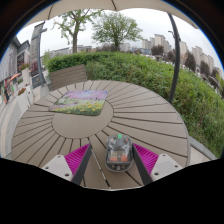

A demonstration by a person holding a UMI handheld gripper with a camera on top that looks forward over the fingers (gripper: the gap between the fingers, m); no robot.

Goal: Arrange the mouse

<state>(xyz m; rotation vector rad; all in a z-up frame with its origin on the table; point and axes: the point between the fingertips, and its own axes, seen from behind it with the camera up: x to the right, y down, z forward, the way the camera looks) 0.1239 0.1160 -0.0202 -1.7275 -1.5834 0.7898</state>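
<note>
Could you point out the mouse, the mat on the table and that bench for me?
mouse (118,150): gripper view, its top, between the fingers.
mat (82,103): gripper view, its middle.
bench (68,75): gripper view, its backrest.

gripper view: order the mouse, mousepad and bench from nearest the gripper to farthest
1. mouse, between the fingers of the open gripper.
2. mousepad, beyond the fingers, across the round table.
3. bench, past the table's far edge.

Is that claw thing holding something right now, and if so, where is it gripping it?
A computer mouse sits between the gripper's two pink pads, which flank its sides. Whether they press it or it just rests on the round wooden table cannot be told.
</note>
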